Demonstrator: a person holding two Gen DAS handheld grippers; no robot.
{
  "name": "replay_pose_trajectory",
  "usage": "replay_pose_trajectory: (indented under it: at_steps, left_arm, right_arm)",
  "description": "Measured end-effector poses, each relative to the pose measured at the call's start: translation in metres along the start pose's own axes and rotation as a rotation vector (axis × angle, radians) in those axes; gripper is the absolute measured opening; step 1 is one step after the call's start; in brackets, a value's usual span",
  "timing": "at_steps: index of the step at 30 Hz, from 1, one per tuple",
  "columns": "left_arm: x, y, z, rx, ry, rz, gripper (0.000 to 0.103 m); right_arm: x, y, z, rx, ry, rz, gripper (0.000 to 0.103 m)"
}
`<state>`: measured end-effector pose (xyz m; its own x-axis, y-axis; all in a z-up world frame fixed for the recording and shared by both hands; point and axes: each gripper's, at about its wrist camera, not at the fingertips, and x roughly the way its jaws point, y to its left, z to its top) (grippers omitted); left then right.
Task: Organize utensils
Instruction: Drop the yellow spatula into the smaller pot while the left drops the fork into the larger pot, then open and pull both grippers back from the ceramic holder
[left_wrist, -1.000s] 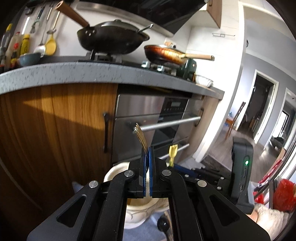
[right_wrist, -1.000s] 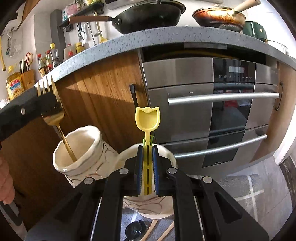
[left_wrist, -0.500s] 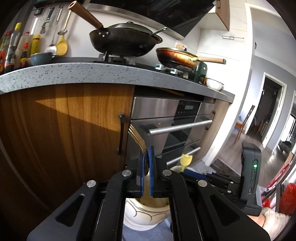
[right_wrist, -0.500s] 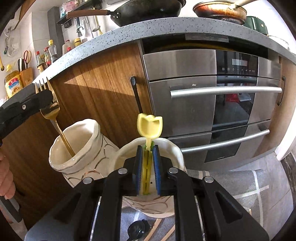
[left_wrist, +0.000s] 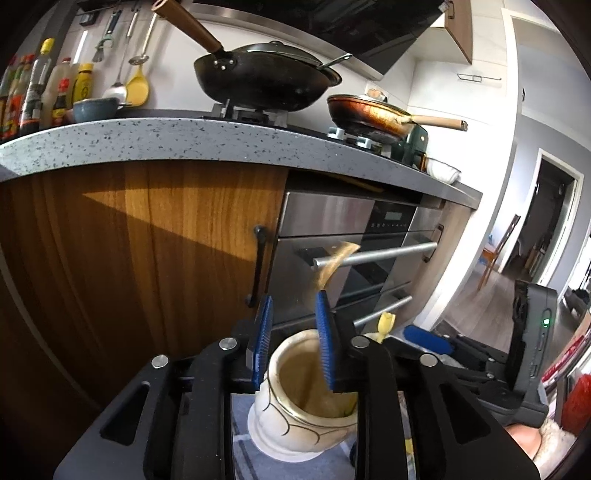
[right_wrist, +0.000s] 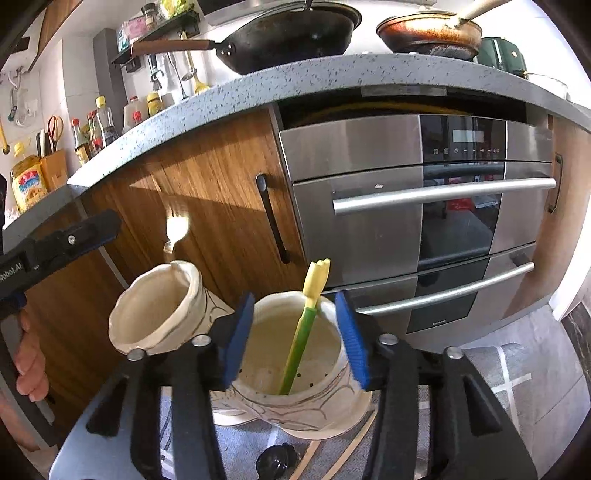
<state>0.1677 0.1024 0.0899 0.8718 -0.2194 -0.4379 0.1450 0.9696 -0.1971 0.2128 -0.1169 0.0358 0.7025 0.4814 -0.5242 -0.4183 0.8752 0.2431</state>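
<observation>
Below the right tool (right_wrist: 295, 339), pads apart, the yellow spoon (right_wrist: 306, 325) leans upright in the near pot (right_wrist: 332, 406). Left tool (left_wrist: 291, 343), also apart, hangs over the other pot (left_wrist: 295, 424), with the blurred fork (left_wrist: 332, 266) just beyond its tips, handle down inside.

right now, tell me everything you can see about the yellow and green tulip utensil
The tulip utensil looks like plastic: a pale yellow tulip-shaped head on top, a green stem below it fading to yellow-green lower down. It stands tilted inside the cream ceramic holder, head leaning up and right past the rim, its lower end resting on the holder's perforated bottom. The right gripper is open, its blue pads on either side and clear of the stem. What the hidden tip is cannot be told.
</observation>
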Motion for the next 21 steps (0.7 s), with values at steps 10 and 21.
replay_pose_trajectory:
  at_steps: [10, 21]
  left_arm:
    - [-0.030, -0.015, -0.005, 0.015, 0.001, 0.090, 0.091]
    - [-0.067, -0.032, -0.054, 0.056, 0.099, 0.163, 0.097]
  right_arm:
    - [-0.053, 0.009, -0.003, -0.051, 0.026, 0.001, 0.093]
    - [-0.073, 0.022, -0.059, -0.077, 0.136, -0.041, 0.098]
